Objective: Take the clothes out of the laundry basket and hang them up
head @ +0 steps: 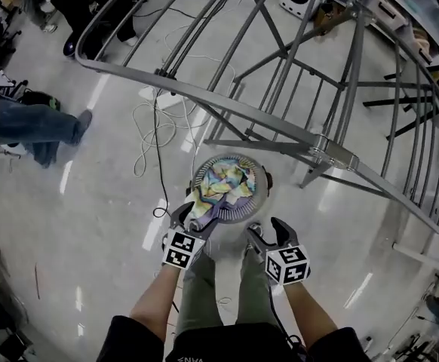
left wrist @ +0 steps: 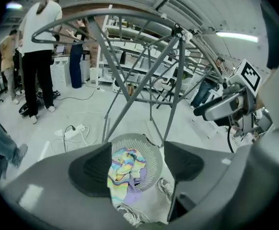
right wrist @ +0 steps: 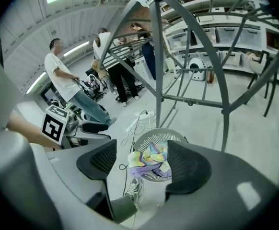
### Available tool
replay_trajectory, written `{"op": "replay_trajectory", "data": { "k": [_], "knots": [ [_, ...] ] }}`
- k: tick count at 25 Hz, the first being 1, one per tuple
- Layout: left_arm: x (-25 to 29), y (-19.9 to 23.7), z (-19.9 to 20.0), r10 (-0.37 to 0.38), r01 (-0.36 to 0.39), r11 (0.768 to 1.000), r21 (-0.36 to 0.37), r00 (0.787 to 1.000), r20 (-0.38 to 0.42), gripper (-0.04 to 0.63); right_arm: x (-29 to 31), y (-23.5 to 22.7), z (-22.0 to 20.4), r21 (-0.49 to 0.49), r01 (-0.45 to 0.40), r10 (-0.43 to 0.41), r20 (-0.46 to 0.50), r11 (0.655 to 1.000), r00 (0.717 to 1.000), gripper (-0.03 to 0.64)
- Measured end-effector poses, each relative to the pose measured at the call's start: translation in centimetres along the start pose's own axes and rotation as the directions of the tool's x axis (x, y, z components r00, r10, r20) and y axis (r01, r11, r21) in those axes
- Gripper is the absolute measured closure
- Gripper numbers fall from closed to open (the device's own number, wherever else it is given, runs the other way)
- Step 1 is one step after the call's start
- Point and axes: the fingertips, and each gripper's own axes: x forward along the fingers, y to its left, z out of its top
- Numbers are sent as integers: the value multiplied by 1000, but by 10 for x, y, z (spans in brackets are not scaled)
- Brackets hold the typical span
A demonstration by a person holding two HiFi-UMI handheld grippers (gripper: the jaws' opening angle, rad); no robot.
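1. The colourful striped garment lies bunched in the round grey laundry basket, which stands on the floor. One fold spills over the rim on the person's side. Its shape and kind cannot be made out from the heap.
2. The left gripper hangs at that near rim with its jaws spread wide. In its own view the garment shows in the gap, partly covered by the left pad. No view settles whether a pad touches the cloth.
3. The right gripper hovers just beside the left one, short of the rim. Its jaws are also parted, with nothing between them, and its right pad hides part of the basket.
4. The basket's floor and anything under the garment are hidden.
5. The person's grey sneaker stands just beside the basket, and the lower frame edge cuts off the trouser legs.
6. A grey metal drying rack arches over and behind the basket. Its feet land near the far rim, and the frame edges cut off its top bars.
7. Bare floor opens to the basket's left as far as the loose cables and a power strip.
8. Bystanders stand well apart.
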Motion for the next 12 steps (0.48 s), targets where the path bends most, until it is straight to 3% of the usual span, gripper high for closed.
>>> {"op": "replay_trajectory", "data": {
  "k": [8, 12],
  "knots": [
    [94, 37, -65, -16, 26, 998, 65, 988, -156, 276, 80, -20, -43, 27, -4, 5, -49, 1000, 999, 293],
    [139, 51, -98, -22, 35, 998, 56, 975, -220, 278, 113, -30, -72, 6, -23, 24, -83, 1000, 996, 295]
  ]
}}
